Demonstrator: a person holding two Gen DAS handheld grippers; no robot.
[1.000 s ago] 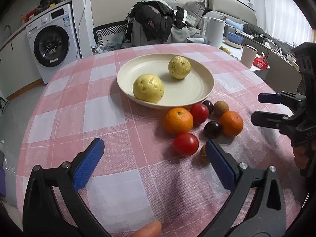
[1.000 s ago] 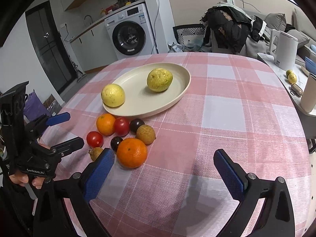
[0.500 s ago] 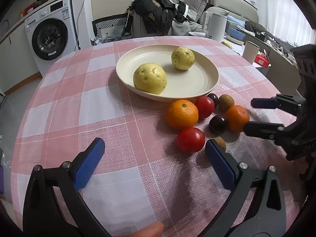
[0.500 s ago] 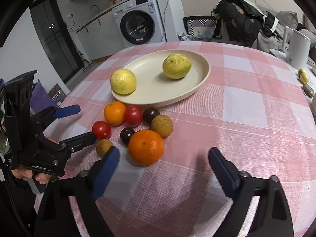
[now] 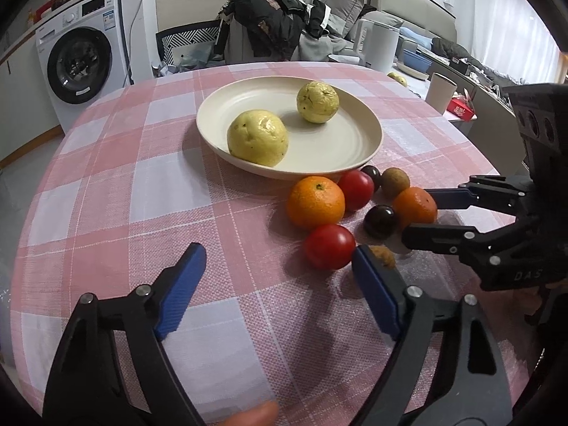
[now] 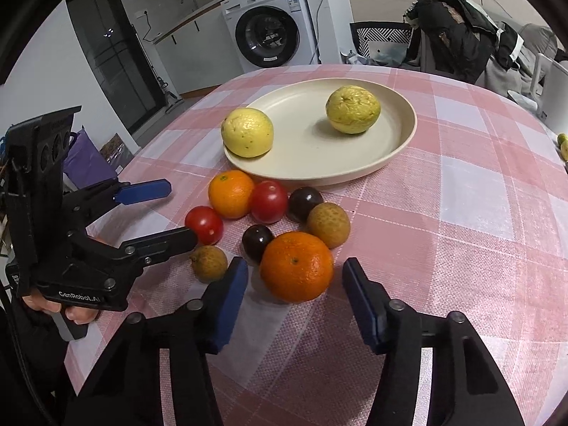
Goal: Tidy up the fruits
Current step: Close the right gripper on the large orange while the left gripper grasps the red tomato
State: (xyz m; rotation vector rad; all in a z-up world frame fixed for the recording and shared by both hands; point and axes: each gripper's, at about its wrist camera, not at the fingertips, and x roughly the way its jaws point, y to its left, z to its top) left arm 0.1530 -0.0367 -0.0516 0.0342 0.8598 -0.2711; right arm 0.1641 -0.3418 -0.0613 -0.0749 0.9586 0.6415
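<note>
A cream plate (image 5: 358,149) (image 6: 397,142) holds two yellow fruits (image 5: 257,137) (image 5: 317,102). In front of it lie two oranges, two red tomatoes, two dark plums and two small brown fruits. My right gripper (image 6: 294,277) is open with its jaws on either side of the near orange (image 6: 296,271) (image 5: 414,207), not touching it. My left gripper (image 5: 278,261) is open and empty just short of a red tomato (image 5: 330,246) (image 6: 204,224). A small brown fruit (image 5: 381,254) (image 6: 209,262) lies by its right finger.
The round table has a pink checked cloth (image 5: 142,184). A washing machine (image 5: 83,56), a chair piled with clothes (image 5: 269,25) and a white kettle (image 5: 378,46) stand beyond the table. A side counter with a cup (image 5: 440,92) is at the right.
Both grippers have moved in toward the fruit group. My right gripper has narrowed and now has the near orange between its jaws. The fruits have not moved.
</note>
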